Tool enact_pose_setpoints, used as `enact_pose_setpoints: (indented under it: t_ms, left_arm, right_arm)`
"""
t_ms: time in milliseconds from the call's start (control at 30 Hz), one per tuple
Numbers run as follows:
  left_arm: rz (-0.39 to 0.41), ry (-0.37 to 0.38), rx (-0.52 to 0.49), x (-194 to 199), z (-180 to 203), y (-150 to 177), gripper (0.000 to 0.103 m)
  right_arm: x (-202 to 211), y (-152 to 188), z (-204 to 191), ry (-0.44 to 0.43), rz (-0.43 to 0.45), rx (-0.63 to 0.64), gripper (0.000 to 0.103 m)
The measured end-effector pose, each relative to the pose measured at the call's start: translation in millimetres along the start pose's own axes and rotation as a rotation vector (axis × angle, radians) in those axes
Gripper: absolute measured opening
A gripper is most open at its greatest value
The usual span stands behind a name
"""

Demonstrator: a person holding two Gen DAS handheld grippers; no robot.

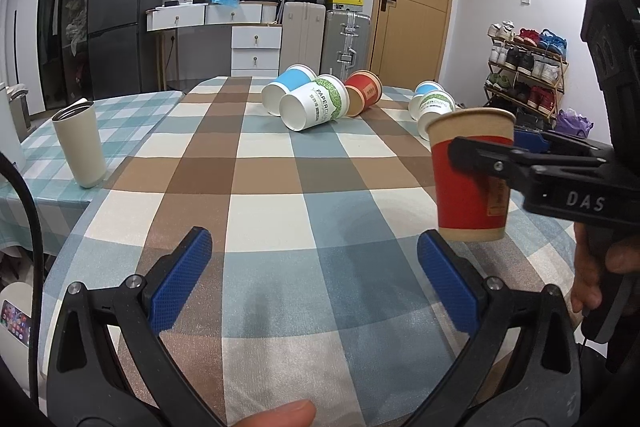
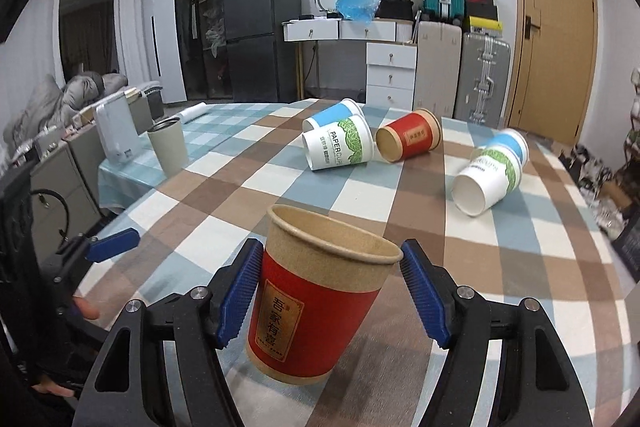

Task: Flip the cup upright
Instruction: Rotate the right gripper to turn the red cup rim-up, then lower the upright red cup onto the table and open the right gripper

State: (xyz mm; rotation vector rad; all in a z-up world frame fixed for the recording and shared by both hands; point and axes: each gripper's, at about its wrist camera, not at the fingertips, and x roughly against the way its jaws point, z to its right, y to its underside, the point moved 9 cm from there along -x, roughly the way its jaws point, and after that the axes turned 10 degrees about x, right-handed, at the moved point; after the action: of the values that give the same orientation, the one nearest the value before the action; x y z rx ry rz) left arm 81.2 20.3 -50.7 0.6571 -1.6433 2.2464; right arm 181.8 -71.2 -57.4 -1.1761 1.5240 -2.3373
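A red and kraft-brown paper cup (image 2: 320, 303) stands mouth up between the fingers of my right gripper (image 2: 330, 291). The left pad (image 2: 240, 295) touches its side; a narrow gap shows at the right pad (image 2: 424, 301). In the left wrist view the same cup (image 1: 472, 175) sits at the right, base on or just above the cloth, with the right gripper (image 1: 504, 157) around it. My left gripper (image 1: 316, 283) is open and empty, low over the checked cloth to the cup's left.
Several cups lie on their sides at the far end: a blue and a green-print pair (image 2: 338, 141), a red one (image 2: 410, 141), another pair (image 2: 490, 171). A beige tumbler (image 1: 80, 143) stands left. The table's right edge (image 2: 592, 211) is near.
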Motion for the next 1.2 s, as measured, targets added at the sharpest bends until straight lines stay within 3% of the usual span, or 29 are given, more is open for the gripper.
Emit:
enact_pose_setpoints:
  t_ms: [433,800,1000,1200]
  left_arm:
    - [0.0,-0.001,0.0,0,0,0,0.103]
    - [0.0,-0.001,-0.001,-1,-1,0,0.103]
    - [0.0,0.001,-0.003,-1,0,0,0.103]
    - [0.002,0.006,-0.001,-1,1,0,0.103]
  right_arm:
    - [-20,-2,-4,0.033,-0.024,0.028,0.071]
    - [5,15,-20,-0.009,0.007,0.125,0.071]
    - [14,25,-26,-0.022,0.044,0.159,0.076]
    - [21,23,-21,-0.049,0.085,0.121,0.087]
